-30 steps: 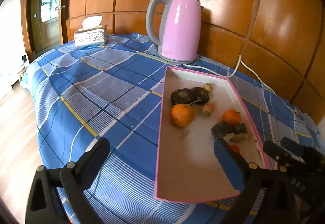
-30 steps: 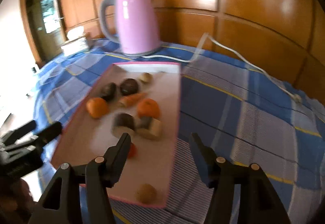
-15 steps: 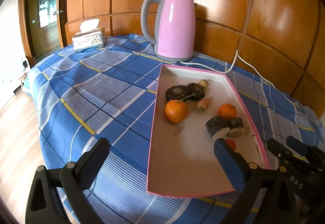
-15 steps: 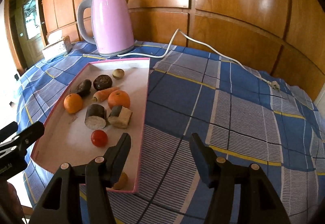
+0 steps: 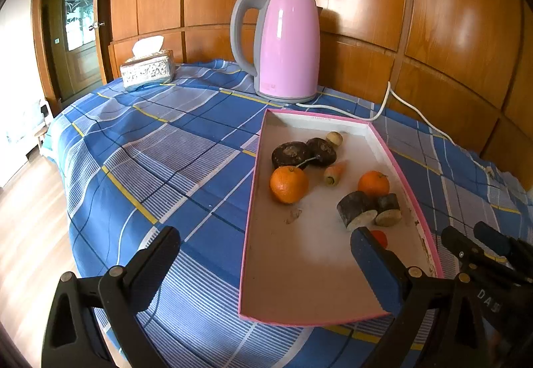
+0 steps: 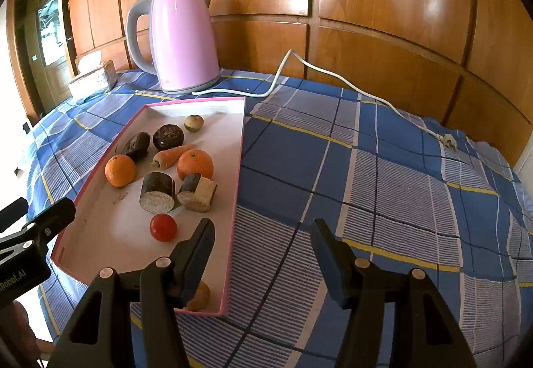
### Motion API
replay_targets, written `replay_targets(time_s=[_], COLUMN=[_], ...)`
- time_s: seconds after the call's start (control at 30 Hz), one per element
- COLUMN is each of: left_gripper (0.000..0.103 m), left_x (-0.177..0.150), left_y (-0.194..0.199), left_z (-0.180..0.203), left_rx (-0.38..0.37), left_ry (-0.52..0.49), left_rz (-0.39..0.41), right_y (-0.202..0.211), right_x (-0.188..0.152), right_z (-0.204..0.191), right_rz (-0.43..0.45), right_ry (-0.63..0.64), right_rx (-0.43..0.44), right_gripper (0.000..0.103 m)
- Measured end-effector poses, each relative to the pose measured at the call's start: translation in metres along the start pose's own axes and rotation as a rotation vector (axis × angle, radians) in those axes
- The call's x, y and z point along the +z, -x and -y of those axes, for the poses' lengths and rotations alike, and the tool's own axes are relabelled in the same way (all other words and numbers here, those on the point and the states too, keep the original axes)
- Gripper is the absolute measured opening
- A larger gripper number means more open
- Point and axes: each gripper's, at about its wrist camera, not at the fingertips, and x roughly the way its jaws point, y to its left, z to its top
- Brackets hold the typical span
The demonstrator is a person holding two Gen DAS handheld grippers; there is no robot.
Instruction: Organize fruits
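A pink-rimmed white tray [image 5: 250, 234] [image 6: 237, 188] lies on the blue checked cloth. In it are two oranges [image 6: 120, 170] [image 6: 195, 164], a carrot [image 6: 173, 154], two dark round fruits [image 6: 136, 145] [image 6: 168, 136], a small tan ball [image 6: 194, 122], two dark cut pieces [image 6: 157, 192] [image 6: 197, 192], a red tomato [image 6: 163, 227] and a brown ball [image 6: 200, 296] half hidden by a finger. My left gripper [image 5: 263, 246] is open over the tray's near left rim. My right gripper [image 6: 263, 241] is open over its near right rim. Neither holds anything.
A pink kettle [image 5: 283, 48] [image 6: 181, 41] stands behind the tray, against the wooden wall. Its white cord [image 6: 333, 76] trails right across the cloth to a loose plug [image 6: 448, 139]. A tissue box [image 5: 147, 69] sits at the far left. The table edge drops off on the left.
The right wrist view has gone from blurred to sharp and swung a little to the right. The fruit lies as before. Both grippers keep the same width.
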Motion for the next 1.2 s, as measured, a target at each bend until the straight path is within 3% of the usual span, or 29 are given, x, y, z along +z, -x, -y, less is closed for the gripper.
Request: replay_targets(time_s=[1.2], left_gripper=[0.100], left_x=[-0.0016], left_y=[0.0041], left_z=[0.0013], left_rx=[-0.038], left_ry=[-0.013], left_rz=[0.020], right_y=[0.0035], right_x=[-0.0029], right_z=[-0.0026], right_rz=[0.010], right_ry=[0.011], right_rx=[0.001], right_gripper=[0.061])
